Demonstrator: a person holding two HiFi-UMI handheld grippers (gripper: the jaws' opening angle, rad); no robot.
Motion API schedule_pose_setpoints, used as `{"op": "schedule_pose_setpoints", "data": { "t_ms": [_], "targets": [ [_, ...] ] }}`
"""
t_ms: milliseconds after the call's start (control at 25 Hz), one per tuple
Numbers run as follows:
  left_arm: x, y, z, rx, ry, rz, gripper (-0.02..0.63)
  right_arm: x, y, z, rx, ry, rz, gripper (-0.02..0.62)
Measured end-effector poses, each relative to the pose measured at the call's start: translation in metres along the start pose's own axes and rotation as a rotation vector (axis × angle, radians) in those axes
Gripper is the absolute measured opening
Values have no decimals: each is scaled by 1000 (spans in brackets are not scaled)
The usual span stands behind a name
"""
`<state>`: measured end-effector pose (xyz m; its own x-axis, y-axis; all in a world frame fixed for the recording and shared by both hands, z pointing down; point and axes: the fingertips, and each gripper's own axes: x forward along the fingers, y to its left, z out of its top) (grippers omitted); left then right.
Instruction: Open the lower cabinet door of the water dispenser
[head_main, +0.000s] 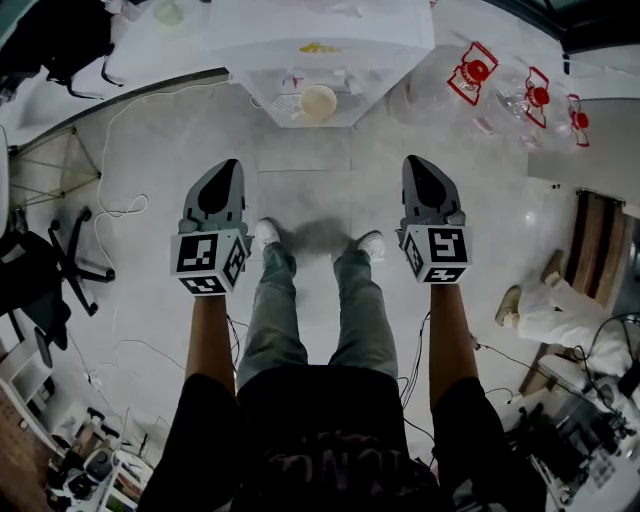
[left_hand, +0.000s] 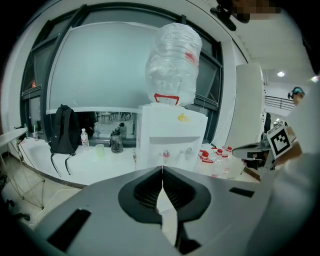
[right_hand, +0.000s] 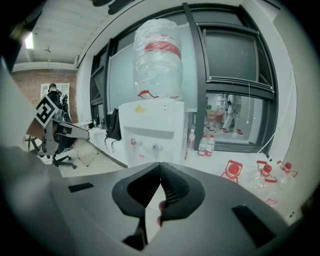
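A white water dispenser (head_main: 320, 45) stands ahead of me, seen from above in the head view, with a cup (head_main: 318, 102) on its tap shelf. The left gripper view shows the dispenser (left_hand: 167, 135) upright with a big clear bottle (left_hand: 172, 62) on top; the right gripper view shows the same dispenser (right_hand: 150, 132). Its lower cabinet door is hidden behind the jaws in both gripper views. My left gripper (head_main: 222, 180) and right gripper (head_main: 420, 178) are both shut and hold nothing, side by side in the air, well short of the dispenser.
I stand on a pale tiled floor (head_main: 320, 190). Several empty bottles with red labels (head_main: 472, 72) lie on the floor right of the dispenser. A black office chair (head_main: 60, 262) and cables lie left. A backpack (left_hand: 64, 131) sits on the sill left of the dispenser.
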<state>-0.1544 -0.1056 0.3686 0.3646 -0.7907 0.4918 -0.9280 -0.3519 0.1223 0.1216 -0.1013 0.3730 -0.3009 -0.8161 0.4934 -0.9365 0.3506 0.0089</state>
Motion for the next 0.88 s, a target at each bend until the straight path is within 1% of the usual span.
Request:
{"op": "schedule_pose_setpoints", "data": {
  "t_ms": [200,400,880],
  "targets": [
    [15,5,-30,-1,2,8,18,16,-3,-24,-8,0,6,12],
    [32,14,-59,-21,-3,24,18,36,-8,-52,-14,-3,7,12],
    [93,42,-140,11,-4,42,18,104,-6,-135,-9,4,28,14]
  ]
}}
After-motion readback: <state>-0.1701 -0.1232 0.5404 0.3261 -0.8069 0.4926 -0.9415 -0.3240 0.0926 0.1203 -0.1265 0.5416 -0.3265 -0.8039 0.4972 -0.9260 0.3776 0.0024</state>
